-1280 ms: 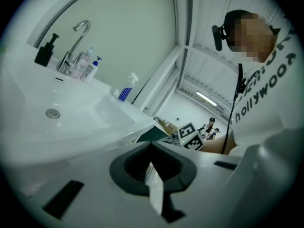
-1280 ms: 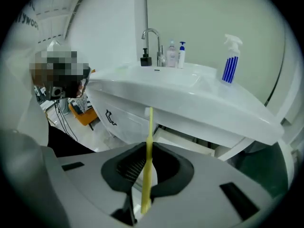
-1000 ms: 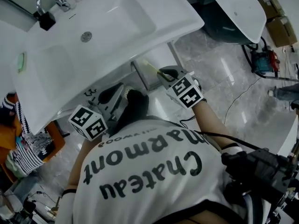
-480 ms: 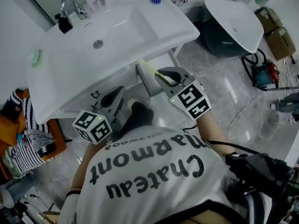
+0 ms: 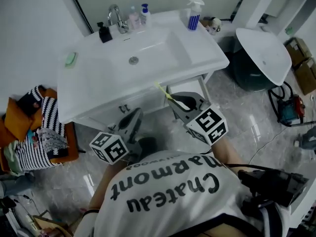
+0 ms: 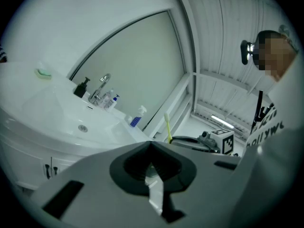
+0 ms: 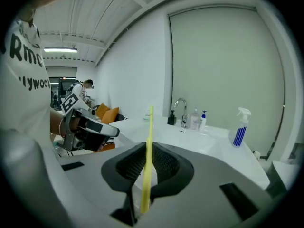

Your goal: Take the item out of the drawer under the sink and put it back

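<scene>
- Right gripper (image 7: 147,148) first: its jaws are clamped on a thin yellow toothbrush (image 7: 150,122), gripping low on the handle, and the brush stands nearly upright out of them.
- The left gripper (image 6: 151,148) has its jaws drawn together with nothing between them. It hangs just beside the right one, in front of the person's chest.
- From the head view, both grippers are well apart from the cabinet, below the front rim of the white sink (image 5: 98,90). The brush tip pokes up towards that rim.
- The cabinet front (image 6: 28,170) under the sink shows small handles, but I cannot tell whether the drawer stands open.
- By my reading, the take-out half is done, since the brush is out and in the air.
- Left to do: carry it down into the drawer, let go, and shut the drawer if it is open.
</scene>
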{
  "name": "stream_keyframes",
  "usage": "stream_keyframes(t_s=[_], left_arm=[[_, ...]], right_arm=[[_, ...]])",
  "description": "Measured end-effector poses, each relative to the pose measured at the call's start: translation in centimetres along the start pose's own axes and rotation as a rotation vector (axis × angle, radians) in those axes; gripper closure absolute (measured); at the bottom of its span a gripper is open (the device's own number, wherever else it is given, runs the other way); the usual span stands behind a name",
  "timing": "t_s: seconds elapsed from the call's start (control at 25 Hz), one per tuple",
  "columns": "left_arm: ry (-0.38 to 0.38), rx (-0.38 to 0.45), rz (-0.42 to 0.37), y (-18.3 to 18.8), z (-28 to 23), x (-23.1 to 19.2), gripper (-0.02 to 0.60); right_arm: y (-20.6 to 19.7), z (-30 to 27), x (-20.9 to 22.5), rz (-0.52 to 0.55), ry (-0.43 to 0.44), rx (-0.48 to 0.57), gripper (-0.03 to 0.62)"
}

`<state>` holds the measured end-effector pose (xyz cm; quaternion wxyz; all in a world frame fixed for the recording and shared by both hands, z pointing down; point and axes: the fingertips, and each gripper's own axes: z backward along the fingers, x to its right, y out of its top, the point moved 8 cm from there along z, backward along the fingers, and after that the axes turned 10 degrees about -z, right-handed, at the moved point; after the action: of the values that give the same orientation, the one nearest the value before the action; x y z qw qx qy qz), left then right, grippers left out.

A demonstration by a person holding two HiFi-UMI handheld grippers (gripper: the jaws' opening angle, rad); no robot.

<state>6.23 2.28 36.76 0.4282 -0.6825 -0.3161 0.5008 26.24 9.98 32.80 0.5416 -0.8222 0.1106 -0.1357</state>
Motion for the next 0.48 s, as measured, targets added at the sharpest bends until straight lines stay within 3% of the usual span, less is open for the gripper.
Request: stream_keyframes(t_s=[0.16, 0.48], left_arm=[[0.049, 0.056, -0.013, 0.2, 2.2, -0.8, 0.574], [0.159, 0.131, 0.024, 1.5, 9.7, -4.1, 0.574]], right_arm=[[1.5, -1.1, -2.2, 0.059, 0.033, 0.010, 0.546], [4.0, -6.5, -7.5, 0.068, 0.124, 0.014, 0.546]])
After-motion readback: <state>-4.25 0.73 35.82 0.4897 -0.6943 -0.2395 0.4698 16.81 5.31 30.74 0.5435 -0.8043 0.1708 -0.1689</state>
